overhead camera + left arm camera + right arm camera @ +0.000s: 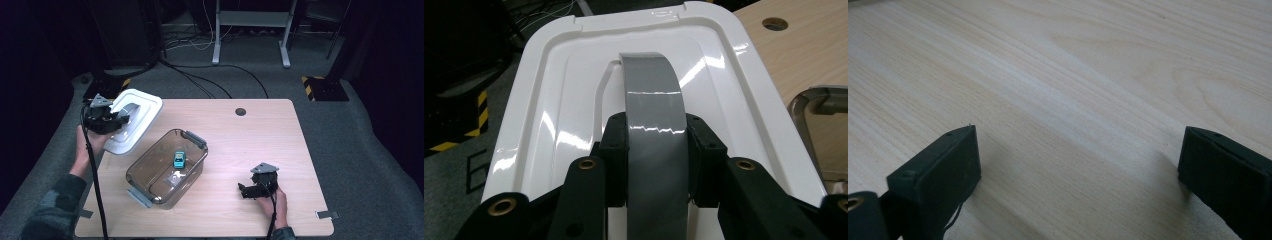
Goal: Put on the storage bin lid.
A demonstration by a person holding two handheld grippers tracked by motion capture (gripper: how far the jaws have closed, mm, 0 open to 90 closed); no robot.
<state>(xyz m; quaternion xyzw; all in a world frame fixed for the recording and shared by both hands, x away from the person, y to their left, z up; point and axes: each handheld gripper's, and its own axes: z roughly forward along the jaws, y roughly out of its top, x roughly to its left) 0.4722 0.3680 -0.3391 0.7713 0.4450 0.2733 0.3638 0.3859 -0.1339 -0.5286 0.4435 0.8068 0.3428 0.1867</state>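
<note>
— What's closest to us?

— The right gripper [250,190], low by the near edge of the table [280,135], toward the near right corner. Its jaws are spread wide with only bare wood between them, and it seems to rest on the surface, though I can't quite tell.

— And past that?

— A clear box [167,172] with grey latches, set at a slant toward the near left part of the table. A small blue toy car [179,159] lies inside on its floor, roughly in the middle. The box is open on top.

— Where's the lid?

— The white lid [134,120] is up off the table, tilted, hanging over the far left corner, just beside the box's far end but apart from it. The left gripper [655,150] has it by the grey handle [654,100]: the jaws are pinched on either side of that strap, pads pressed against it.

— Anything farther back?

— A round hole [240,111] in the tabletop near the far edge, then grey carpet with cables [200,80] trailing across it.
</note>
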